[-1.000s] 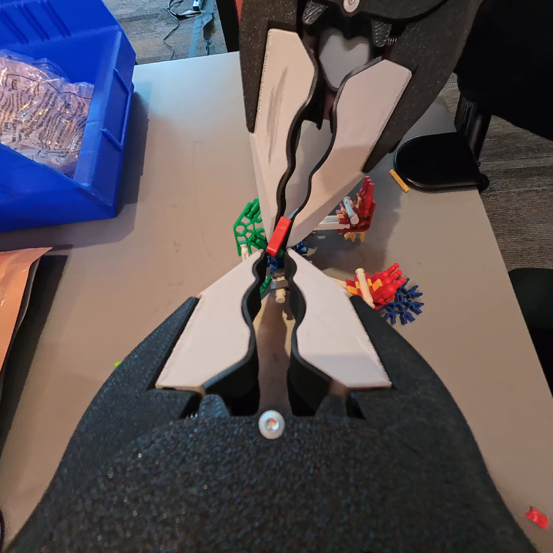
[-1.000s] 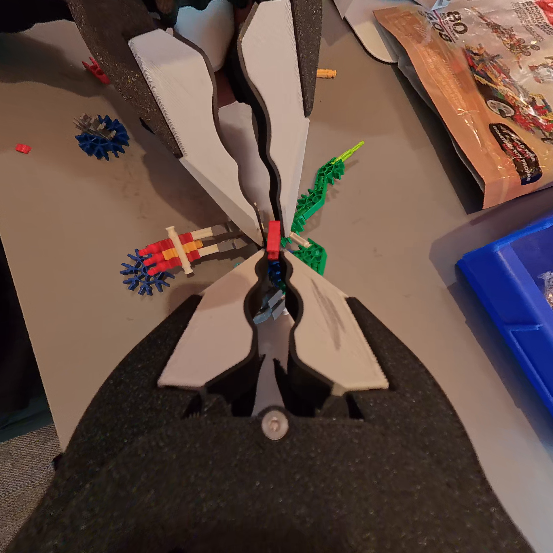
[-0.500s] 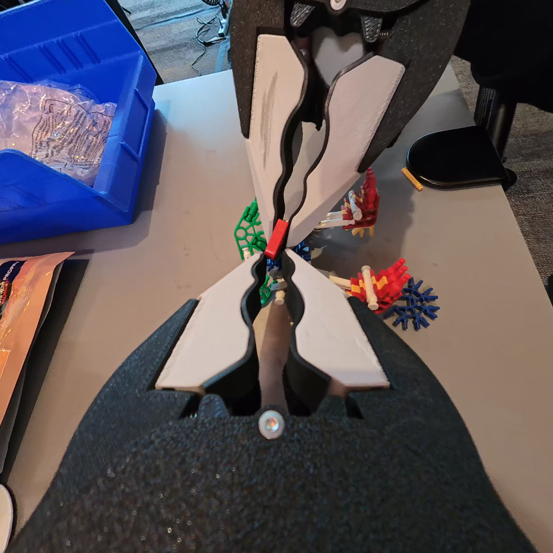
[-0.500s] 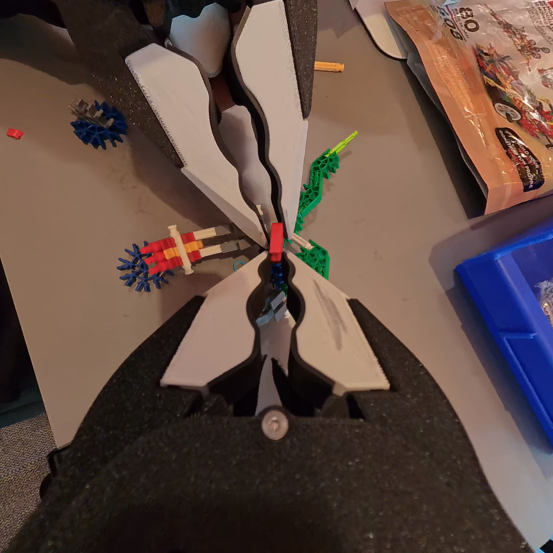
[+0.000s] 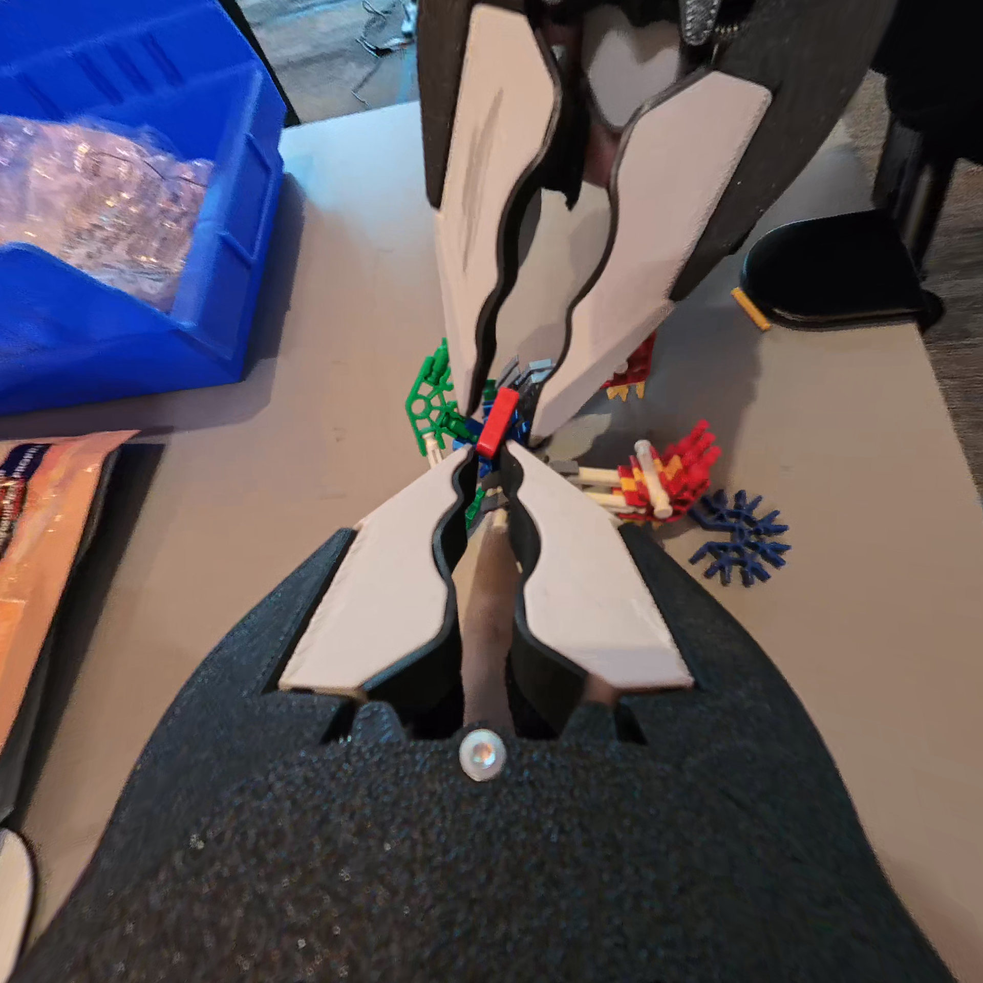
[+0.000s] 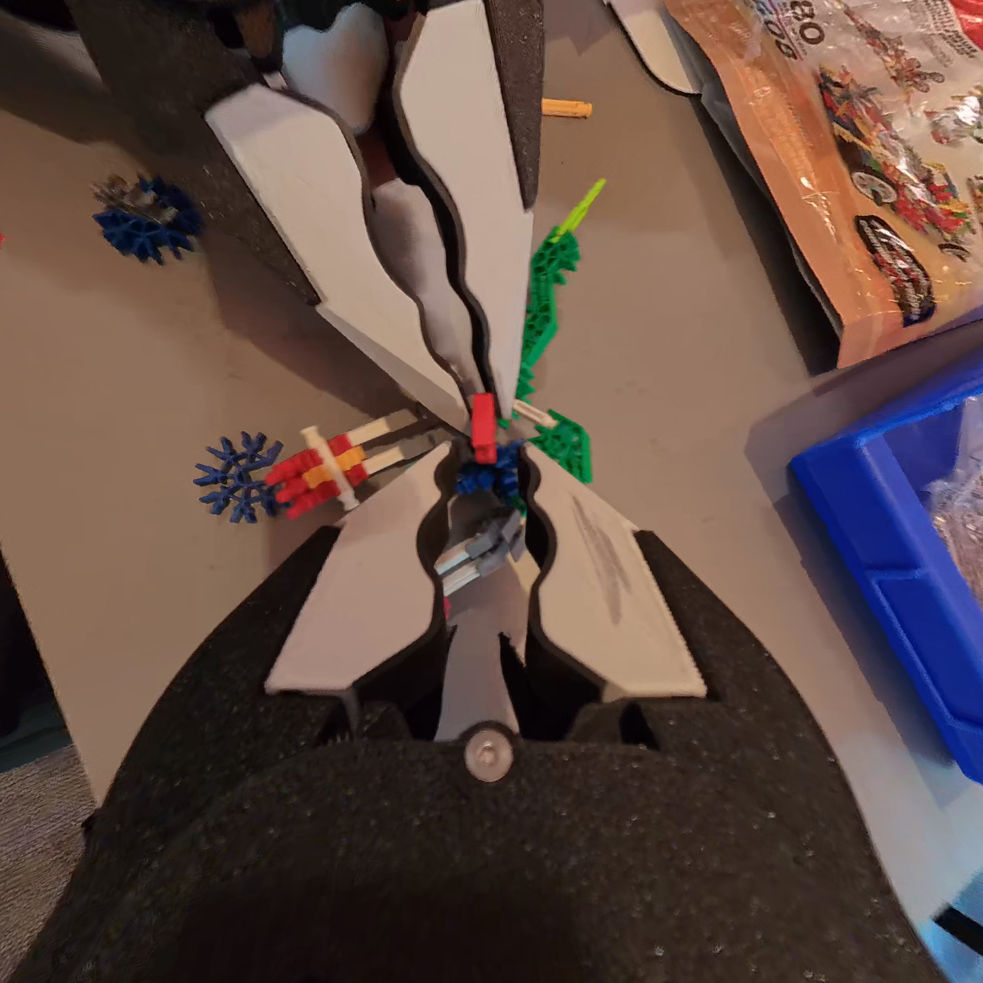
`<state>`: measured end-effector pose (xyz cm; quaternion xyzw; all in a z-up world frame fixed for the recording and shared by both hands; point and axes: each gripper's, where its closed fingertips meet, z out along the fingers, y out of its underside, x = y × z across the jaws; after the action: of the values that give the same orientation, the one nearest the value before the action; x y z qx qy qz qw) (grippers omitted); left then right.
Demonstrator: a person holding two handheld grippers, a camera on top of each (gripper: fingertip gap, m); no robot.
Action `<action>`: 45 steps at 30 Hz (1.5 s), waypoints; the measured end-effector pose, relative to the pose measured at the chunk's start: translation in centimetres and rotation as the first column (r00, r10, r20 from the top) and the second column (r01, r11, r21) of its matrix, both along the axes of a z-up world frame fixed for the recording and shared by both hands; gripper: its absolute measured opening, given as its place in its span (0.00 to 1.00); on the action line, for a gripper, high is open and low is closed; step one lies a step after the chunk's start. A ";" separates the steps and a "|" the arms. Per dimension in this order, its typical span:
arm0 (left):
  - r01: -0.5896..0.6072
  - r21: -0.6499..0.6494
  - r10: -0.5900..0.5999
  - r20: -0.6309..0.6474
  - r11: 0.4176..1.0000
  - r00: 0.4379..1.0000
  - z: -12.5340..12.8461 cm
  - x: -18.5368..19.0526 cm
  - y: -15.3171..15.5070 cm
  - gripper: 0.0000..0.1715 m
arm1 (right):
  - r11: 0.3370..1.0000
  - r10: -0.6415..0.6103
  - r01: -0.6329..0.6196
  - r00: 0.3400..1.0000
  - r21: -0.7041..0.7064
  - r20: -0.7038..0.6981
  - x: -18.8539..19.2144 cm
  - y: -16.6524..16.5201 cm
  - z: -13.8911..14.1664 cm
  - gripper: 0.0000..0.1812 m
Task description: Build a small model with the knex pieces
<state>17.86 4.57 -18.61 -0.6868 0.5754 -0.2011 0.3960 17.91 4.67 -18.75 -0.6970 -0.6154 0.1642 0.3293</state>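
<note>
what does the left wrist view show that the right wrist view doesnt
Only the left wrist view: a black pad at the table's far edge.

Only the right wrist view: a second blue connector and a lime rod.

Both: left gripper and right gripper tip to tip at a red piece, the green pieces and the blue bin.

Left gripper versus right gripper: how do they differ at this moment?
The left gripper has its tips nearly together, pinching the red piece; the right gripper has its tips clearly apart. The right gripper straddles a blue connector, and whether it presses it is unclear; the left gripper plainly clamps its piece. Both meet tip to tip just above the table.
</note>
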 end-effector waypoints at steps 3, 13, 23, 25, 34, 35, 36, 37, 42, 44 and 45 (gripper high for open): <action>-0.016 -0.022 0.016 0.021 1.000 1.000 0.0 -0.2 0.2 0.08 | 1.000 -0.007 0.007 1.000 0.006 -0.011 0.5 -0.3 0.3 0.12; -0.014 -0.029 0.016 0.069 0.999 0.997 0.9 -1.6 -0.3 0.09 | 0.988 -0.156 0.156 0.988 -0.003 -0.008 2.7 -0.8 0.7 0.15; 0.070 -0.048 -0.070 0.011 0.996 0.997 -0.2 0.4 -0.7 0.05 | 0.959 -0.254 0.256 0.967 -0.118 0.033 2.8 -1.2 -2.4 0.22; 0.068 -0.056 -0.067 0.014 0.996 0.998 -0.2 0.1 -0.8 0.05 | 0.961 -0.256 0.258 0.966 -0.101 0.030 2.7 -1.2 -2.4 0.22; 0.045 -0.149 -0.029 0.109 0.988 0.994 0.5 -0.7 -0.8 0.11 | 0.956 -0.293 0.293 0.956 -0.004 -0.009 2.0 -1.1 -2.7 0.17; 0.048 -0.146 -0.032 0.107 0.988 0.994 0.5 -0.8 -0.8 0.11 | 0.957 -0.289 0.289 0.957 0.002 -0.014 2.0 -1.2 -2.7 0.17; 0.046 -0.148 -0.031 0.104 0.988 0.994 0.5 -0.8 -0.9 0.10 | 0.956 -0.292 0.292 0.956 -0.001 -0.020 2.0 -1.2 -2.7 0.17; 0.050 -0.151 -0.035 0.105 0.987 0.994 0.5 -0.7 -1.0 0.09 | 0.956 -0.293 0.293 0.956 -0.004 -0.022 1.9 -1.2 -2.7 0.16; 0.059 -0.177 -0.039 0.118 0.982 0.992 0.6 -0.9 -1.1 0.10 | 0.957 -0.290 0.290 0.957 0.005 -0.028 1.9 -1.2 -2.7 0.16; 0.058 -0.186 -0.036 0.121 0.981 0.992 0.6 -1.0 -1.0 0.10 | 0.956 -0.293 0.293 0.955 0.009 -0.035 1.9 -1.2 -2.7 0.17; 0.058 -0.187 -0.036 0.121 0.981 0.992 0.6 -1.1 -1.0 0.10 | 0.956 -0.294 0.294 0.955 0.013 -0.037 1.9 -1.2 -2.7 0.17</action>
<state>16.79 3.55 -18.04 -0.6946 0.5455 -0.3043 0.3570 19.80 3.45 -21.43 -0.7748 -0.5007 0.1197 0.3670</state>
